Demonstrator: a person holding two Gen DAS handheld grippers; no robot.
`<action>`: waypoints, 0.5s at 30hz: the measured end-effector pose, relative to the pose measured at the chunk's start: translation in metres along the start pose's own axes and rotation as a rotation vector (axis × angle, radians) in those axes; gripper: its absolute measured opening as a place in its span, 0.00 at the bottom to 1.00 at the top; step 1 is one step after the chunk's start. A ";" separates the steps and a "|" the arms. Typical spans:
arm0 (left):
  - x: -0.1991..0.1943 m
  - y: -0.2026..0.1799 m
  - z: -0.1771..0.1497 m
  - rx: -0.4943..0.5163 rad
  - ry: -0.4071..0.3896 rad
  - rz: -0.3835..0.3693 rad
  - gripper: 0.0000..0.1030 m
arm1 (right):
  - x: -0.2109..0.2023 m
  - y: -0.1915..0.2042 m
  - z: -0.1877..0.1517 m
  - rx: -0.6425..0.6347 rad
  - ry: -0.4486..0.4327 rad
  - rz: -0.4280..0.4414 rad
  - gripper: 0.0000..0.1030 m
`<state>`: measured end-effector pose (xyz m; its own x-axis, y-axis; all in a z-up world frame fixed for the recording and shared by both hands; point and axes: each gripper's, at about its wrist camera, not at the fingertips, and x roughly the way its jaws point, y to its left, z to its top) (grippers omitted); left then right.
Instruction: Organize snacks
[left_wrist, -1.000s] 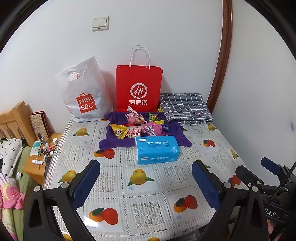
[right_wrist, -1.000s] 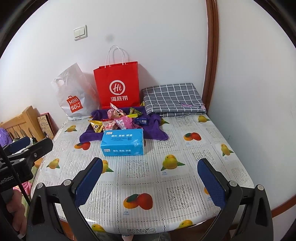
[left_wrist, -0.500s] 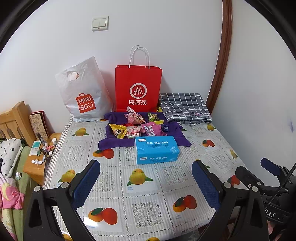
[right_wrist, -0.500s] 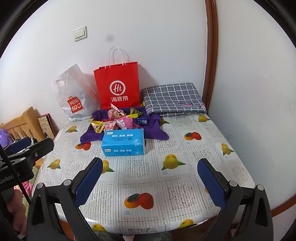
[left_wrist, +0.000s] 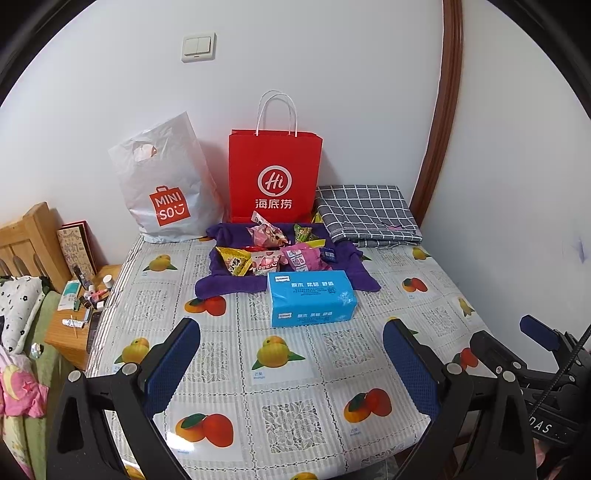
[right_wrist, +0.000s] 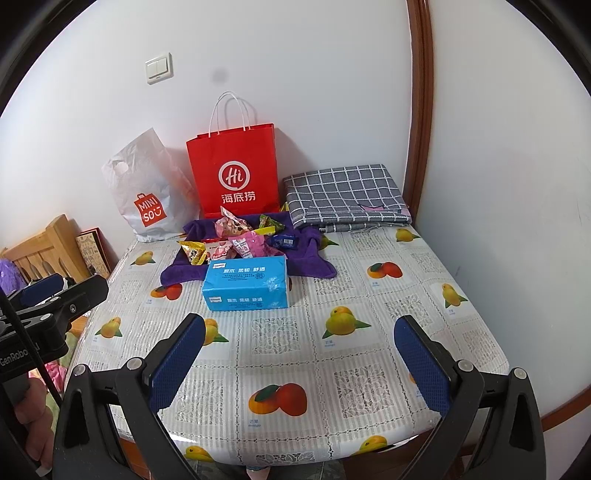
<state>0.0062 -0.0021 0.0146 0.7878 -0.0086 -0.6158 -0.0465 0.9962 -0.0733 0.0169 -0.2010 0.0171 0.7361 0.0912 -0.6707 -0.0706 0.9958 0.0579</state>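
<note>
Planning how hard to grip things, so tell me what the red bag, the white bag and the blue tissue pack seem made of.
Red bag: looks like stiff matte paper; it stands upright with sharp folds and twisted cord handles.
White bag: likely thin glossy plastic; crinkled, with a punched handle hole.
Blue tissue pack: probably soft plastic film; shiny, slightly wrinkled wrap.
</note>
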 end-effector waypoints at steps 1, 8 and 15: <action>0.000 0.000 0.000 0.000 0.000 0.000 0.97 | 0.000 0.000 0.000 0.000 0.000 0.000 0.98; 0.001 -0.002 -0.001 0.001 0.002 0.000 0.97 | -0.001 0.000 0.000 0.004 0.000 -0.001 0.98; 0.001 -0.004 -0.001 0.004 0.003 -0.002 0.97 | -0.003 -0.002 0.001 0.010 -0.002 -0.003 0.98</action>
<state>0.0065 -0.0058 0.0138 0.7864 -0.0112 -0.6176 -0.0423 0.9965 -0.0719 0.0154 -0.2031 0.0199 0.7373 0.0885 -0.6697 -0.0619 0.9961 0.0636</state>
